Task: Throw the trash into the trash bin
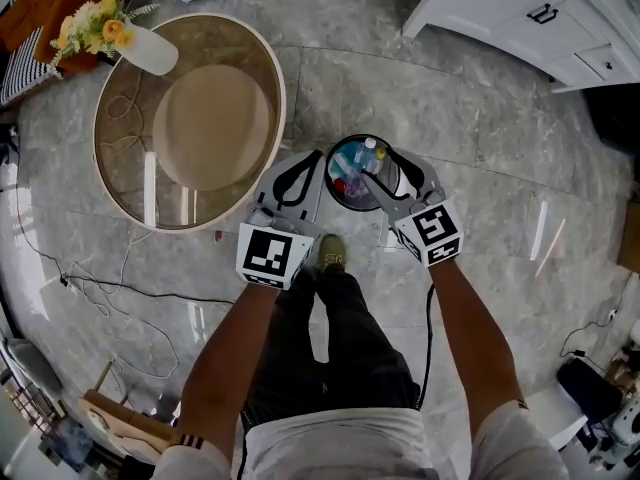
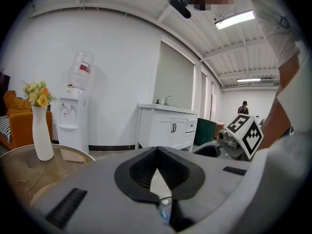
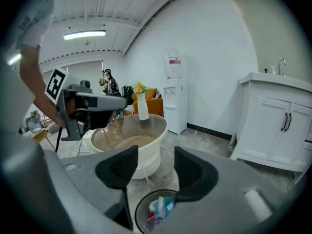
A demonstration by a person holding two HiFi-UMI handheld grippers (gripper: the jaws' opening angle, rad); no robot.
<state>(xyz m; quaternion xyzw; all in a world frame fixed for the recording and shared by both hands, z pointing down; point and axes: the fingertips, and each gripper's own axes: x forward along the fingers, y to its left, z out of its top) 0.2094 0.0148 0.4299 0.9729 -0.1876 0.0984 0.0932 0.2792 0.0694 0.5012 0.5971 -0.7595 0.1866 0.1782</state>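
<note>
The right tool point(image 3: 155, 156) hangs just above the trash bin point(image 3: 140, 212), jaws spread and empty. The trash point(image 3: 159, 211), a bottle among coloured scraps, lies inside the bin, and the left tool point(image 2: 156, 151) sits beside the bin, its 2 jaws pressed together on nothing

Left gripper point(image 2: 157, 150) closed, right gripper point(image 3: 156, 152) parted.

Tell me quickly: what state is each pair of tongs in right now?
Left tongs: closed, tips together, holding nothing.
Right tongs: open, empty, above the trash bin.
</note>
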